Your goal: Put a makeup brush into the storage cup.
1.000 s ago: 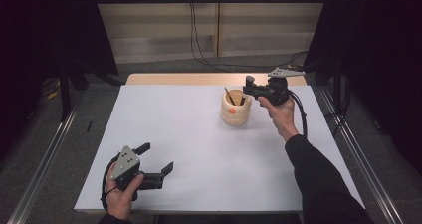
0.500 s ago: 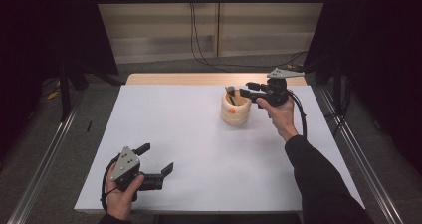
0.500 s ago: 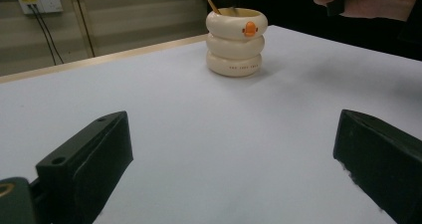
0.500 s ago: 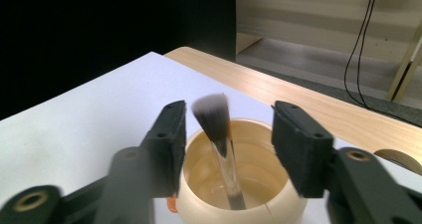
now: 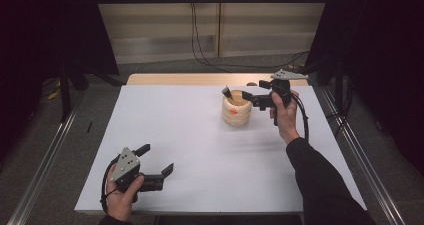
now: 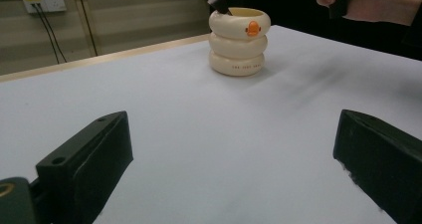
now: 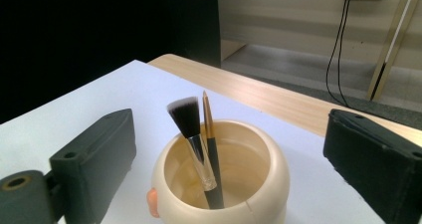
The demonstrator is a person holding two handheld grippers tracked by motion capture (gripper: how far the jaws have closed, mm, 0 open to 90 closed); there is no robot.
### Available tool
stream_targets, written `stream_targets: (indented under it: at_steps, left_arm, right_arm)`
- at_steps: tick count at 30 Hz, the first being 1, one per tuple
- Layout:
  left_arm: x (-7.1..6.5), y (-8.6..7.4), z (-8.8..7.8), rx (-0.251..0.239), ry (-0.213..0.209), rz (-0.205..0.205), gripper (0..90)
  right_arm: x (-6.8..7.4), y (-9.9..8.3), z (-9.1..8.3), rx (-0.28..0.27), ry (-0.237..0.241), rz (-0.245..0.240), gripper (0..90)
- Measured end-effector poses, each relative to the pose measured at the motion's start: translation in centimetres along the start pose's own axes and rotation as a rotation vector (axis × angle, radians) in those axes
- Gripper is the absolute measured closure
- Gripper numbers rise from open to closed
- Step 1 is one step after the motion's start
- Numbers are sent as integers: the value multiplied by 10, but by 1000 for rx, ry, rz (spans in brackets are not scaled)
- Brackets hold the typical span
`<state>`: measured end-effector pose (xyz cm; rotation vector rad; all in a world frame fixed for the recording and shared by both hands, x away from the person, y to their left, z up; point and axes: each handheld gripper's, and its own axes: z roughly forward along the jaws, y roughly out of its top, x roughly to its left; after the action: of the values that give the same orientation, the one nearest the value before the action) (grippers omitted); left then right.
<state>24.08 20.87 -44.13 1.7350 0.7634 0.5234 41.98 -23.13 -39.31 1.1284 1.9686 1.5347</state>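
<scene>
The right gripper (image 5: 239, 93) hovered over the mouth of the cup (image 5: 236, 112), w/ its jaws standing wide apart on both sides of the rim; they had just been opening, and nothing was between the pads, so I judge this was a release: the brush (image 7: 191, 134) had been let go into the cup. The brush stood inside, leaning on the inner wall w/ its bristles up and its handle down at the bottom, which is the natural rest for a long thing in a round holder. A second, thinner tool w/ a gold tip (image 7: 208, 134) leaned just beside it, touching or nearly so; I could not tell exactly what it was. The cup stood upright toward the far right part of the white table (image 5: 200, 150), near the right hand, prob. so the hand could reach it w/o stretching. The left gripper (image 5: 159, 162) was held low at the near left corner, well apart from the cup, jaws also open and empty; it seemed only to wait, not needed for this step. Count: 1 cup, 2 long tools in it (1 brush, 1 thin tool), 2 grippers, 1 table. On the cup front was 1 small orange mark (image 6: 253, 29).
</scene>
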Motion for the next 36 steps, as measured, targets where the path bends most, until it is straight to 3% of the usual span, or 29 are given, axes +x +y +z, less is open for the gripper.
stream_targets:
  at_steps: [4,12,17,27,36]
  left_arm:
    - [0,0,0,5,4,5,19]
    - [1,0,0,4,11,-2,19]
    - [1,0,0,-4,7,-9,20]
    - [3,1,-3,-9,21,-14,20]
    - [2,1,-4,-22,22,-30,20]
  right_arm:
    - [0,0,-1,-9,-49,1,58]
    - [3,-4,-5,-27,-66,7,8]
    - [7,-5,-9,-57,-103,-25,5]
    - [9,-11,-21,-56,-90,-12,6]
    - [9,-19,-36,-76,-111,0,6]
